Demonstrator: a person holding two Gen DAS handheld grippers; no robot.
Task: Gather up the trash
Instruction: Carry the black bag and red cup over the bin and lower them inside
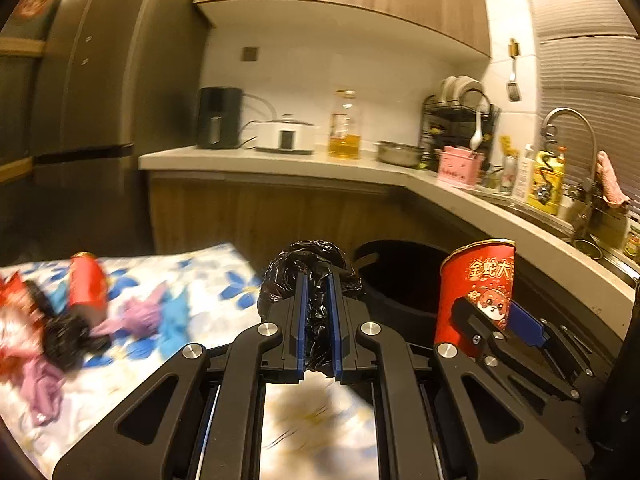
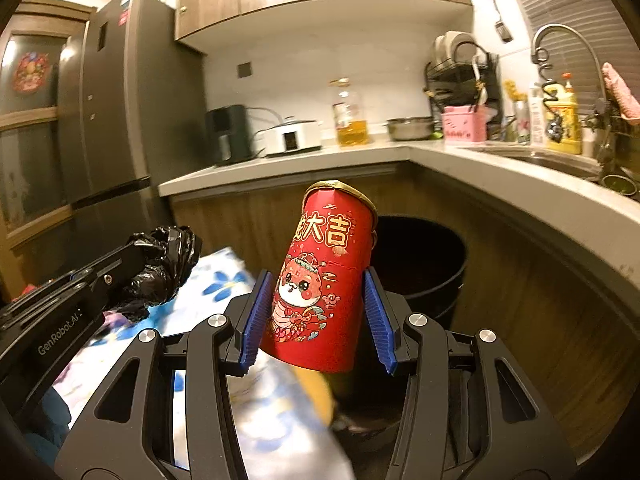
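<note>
Black plastic wad (image 1: 310, 276) in left gripper (image 1: 316, 300), one red cup (image 2: 326, 280) in right gripper (image 2: 316, 312)

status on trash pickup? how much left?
Done: cannot tell what is binned. In hand: left tool shut on black plastic wad, right tool shut on red can, black bin just beyond. Left: red can on cloth, wrappers, purple scraps.

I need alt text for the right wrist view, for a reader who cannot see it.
The right gripper holds a red cardboard cup with a cartoon print before a black round trash bin. At left, the left gripper clamps a crumpled black plastic bag above a blue-flowered tablecloth; a grey kitchen counter lies behind.
</note>
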